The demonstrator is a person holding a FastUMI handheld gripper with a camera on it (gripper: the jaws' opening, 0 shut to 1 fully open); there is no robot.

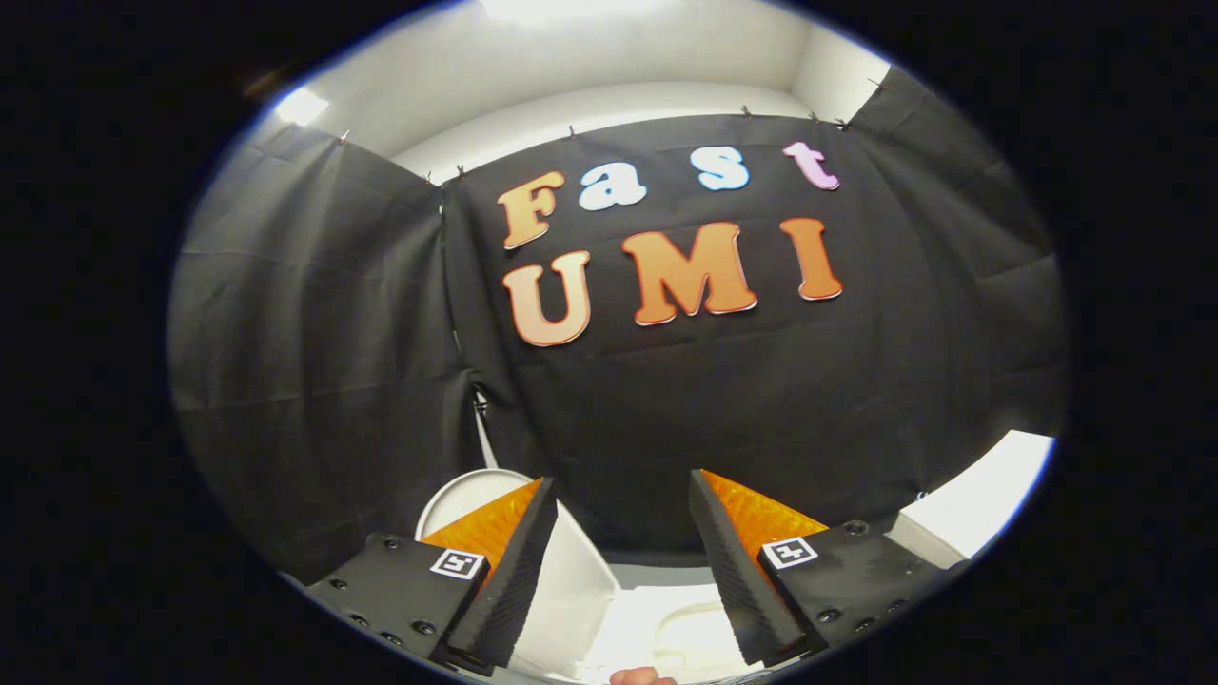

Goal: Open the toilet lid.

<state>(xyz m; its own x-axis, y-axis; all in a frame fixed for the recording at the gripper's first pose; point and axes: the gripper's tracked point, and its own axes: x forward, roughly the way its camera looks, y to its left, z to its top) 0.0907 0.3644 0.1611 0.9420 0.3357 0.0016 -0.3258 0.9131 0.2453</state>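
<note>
Gripper (623,552) with fingers spread wide, pinching nothing. The toilet lid (561,580) appears raised on edge, just beside and behind the left finger (509,571); the task looks largely done. The toilet (666,618), low between the fingers, is overexposed and cut off, so hinge and rim are unclear.

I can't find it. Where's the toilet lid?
The lid stands raised between the open gripper fingers, nearer the left one, before the black cloth.
</note>
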